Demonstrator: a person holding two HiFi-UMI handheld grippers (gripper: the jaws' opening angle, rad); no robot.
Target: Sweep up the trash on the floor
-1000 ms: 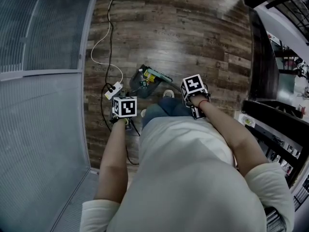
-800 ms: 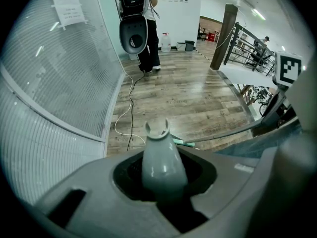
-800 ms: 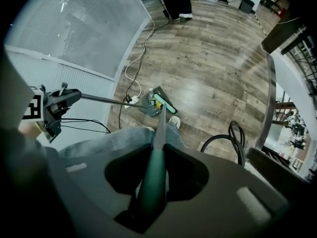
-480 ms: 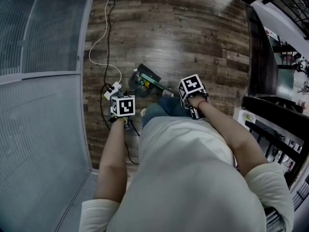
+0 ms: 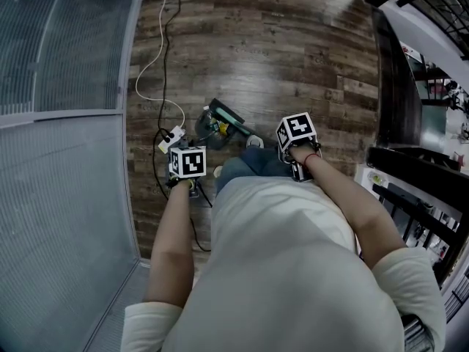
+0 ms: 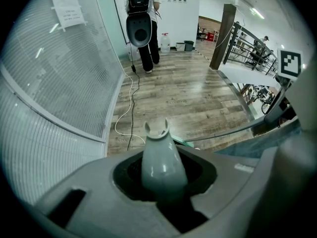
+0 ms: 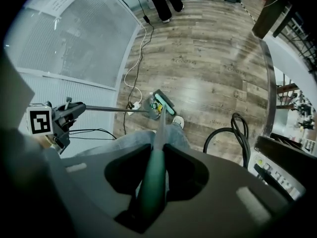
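Arms lowered, left gripper [image 5: 187, 166] clamping dustpan handle [image 6: 161, 158], right gripper [image 5: 296, 139] broom handle [image 7: 154, 178].

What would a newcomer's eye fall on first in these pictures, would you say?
Probably the dustpan with colourful trash in it, beside the green broom head on the wooden floor at the head view's centre. Then the tools' handles: the left claw is shut on the grey dustpan handle, the right claw on the green broom handle.
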